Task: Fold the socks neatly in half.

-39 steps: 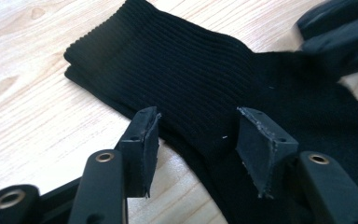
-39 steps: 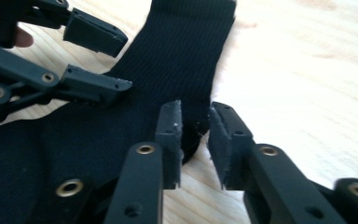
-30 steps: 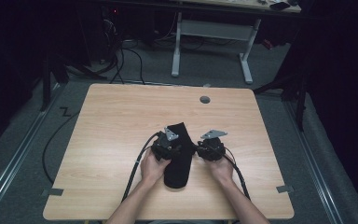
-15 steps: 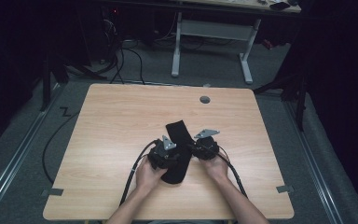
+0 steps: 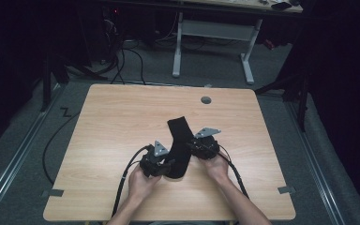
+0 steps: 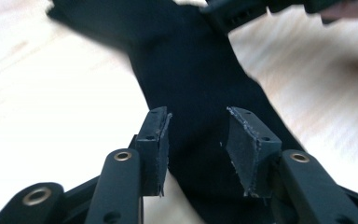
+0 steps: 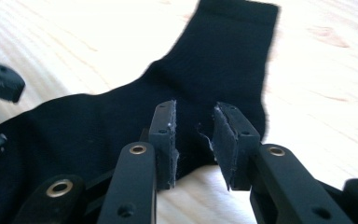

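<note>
A black sock (image 5: 180,143) lies on the wooden table (image 5: 117,112), cuff toward the far side and toe toward the person. My left gripper (image 5: 168,165) is at the sock's toe end on its left edge. In the left gripper view its jaws (image 6: 198,116) have just been closing and still stand apart over the sock (image 6: 191,70) without pinching it. My right gripper (image 5: 192,149) is at the sock's right edge near the heel. Its jaws (image 7: 196,109) have just been opening a little and stand apart above the sock (image 7: 223,56).
A round grommet hole (image 5: 206,100) sits near the table's far edge. Behind the table stands a white-legged desk (image 5: 211,33). Cables (image 5: 51,150) trail on the floor at the left. Grey tape marks (image 5: 286,190) sit at the near corners.
My left gripper has slid down the sock's left edge toward the person, and its jaws have narrowed. The sock's toe end has shifted slightly. The right gripper has barely moved.
</note>
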Demonstrator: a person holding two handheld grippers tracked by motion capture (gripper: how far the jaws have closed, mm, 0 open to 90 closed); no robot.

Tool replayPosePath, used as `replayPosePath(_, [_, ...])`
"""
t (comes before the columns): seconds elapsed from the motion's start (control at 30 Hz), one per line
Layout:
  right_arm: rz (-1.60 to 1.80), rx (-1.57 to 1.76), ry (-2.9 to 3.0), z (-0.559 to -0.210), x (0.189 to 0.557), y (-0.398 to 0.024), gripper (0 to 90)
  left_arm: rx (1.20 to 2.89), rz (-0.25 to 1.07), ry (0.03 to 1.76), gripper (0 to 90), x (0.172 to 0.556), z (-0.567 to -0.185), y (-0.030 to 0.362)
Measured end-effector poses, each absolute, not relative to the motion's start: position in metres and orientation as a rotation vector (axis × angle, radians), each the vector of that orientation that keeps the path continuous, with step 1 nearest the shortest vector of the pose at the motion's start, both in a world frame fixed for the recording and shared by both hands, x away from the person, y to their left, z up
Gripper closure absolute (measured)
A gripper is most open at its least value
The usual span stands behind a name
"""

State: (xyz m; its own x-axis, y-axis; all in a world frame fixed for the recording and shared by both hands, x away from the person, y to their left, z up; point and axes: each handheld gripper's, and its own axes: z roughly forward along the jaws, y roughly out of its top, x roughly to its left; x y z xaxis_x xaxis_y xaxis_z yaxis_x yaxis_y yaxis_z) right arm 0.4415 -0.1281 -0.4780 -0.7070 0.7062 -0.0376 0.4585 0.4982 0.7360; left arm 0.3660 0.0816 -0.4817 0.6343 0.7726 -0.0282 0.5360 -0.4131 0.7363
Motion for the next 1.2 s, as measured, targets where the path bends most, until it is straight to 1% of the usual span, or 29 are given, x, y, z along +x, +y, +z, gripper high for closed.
replayPosePath(0.07, [1.019, 0.953, 2.428, -0.481, 0.439, -0.123, 68.9, 2.121, 0.399, 1.024, 62.2, 0.365, -0.485, 0.082])
replayPosePath(0.13, [0.988, 0.937, 2.445, -0.486, 0.439, -0.118, 68.7, 2.130, 0.384, 1.029, 66.8, 0.366, -0.489, 0.081])
replayPosePath(0.2, [0.945, 0.936, 2.462, -0.492, 0.442, -0.114, 68.6, 2.168, 0.383, 1.029, 74.5, 0.368, -0.493, 0.079])
replayPosePath(0.37, [0.954, 0.948, 2.450, -0.495, 0.446, -0.114, 68.7, 2.199, 0.402, 1.001, 87.7, 0.371, -0.492, 0.076])
replayPosePath(0.47, [0.953, 0.958, 2.446, -0.495, 0.448, -0.114, 68.5, 2.198, 0.418, 0.974, 89.4, 0.369, -0.488, 0.075])
replayPosePath(0.6, [0.953, 0.966, 2.435, -0.496, 0.448, -0.113, 67.3, 2.162, 0.427, 0.923, 89.6, 0.359, -0.472, 0.074])
replayPosePath(0.73, [0.951, 0.968, 2.428, -0.496, 0.449, -0.113, 64.1, 2.152, 0.386, 0.891, 89.6, 0.349, -0.463, 0.069])
replayPosePath(0.8, [0.952, 0.974, 2.425, -0.496, 0.450, -0.114, 61.9, 2.156, 0.341, 0.901, 89.5, 0.348, -0.467, 0.068])
replayPosePath(0.9, [0.946, 0.976, 2.422, -0.496, 0.451, -0.113, 58.7, 2.173, 0.313, 0.922, 87.6, 0.349, -0.477, 0.068])
replayPosePath(0.93, [0.944, 0.977, 2.422, -0.496, 0.451, -0.113, 58.3, 2.164, 0.306, 0.932, 83.8, 0.350, -0.479, 0.070])
replayPosePath(0.97, [0.945, 0.973, 2.422, -0.495, 0.450, -0.114, 58.1, 2.141, 0.314, 0.944, 76.9, 0.351, -0.479, 0.071])
replayPosePath(1.0, [0.960, 0.970, 2.409, -0.493, 0.448, -0.115, 59.0, 2.127, 0.326, 0.947, 70.8, 0.351, -0.477, 0.072])
replayPosePath(1.03, [0.990, 0.967, 2.404, -0.491, 0.445, -0.117, 61.0, 2.098, 0.339, 0.957, 66.8, 0.352, -0.475, 0.074])
replayPosePath(1.1, [1.053, 0.927, 2.394, -0.482, 0.434, -0.121, 64.4, 2.051, 0.372, 0.969, 61.4, 0.358, -0.471, 0.075])
replayPosePath(1.2, [1.066, 0.890, 2.430, -0.479, 0.422, -0.121, 65.1, 2.055, 0.376, 1.000, 59.3, 0.372, -0.477, 0.071])
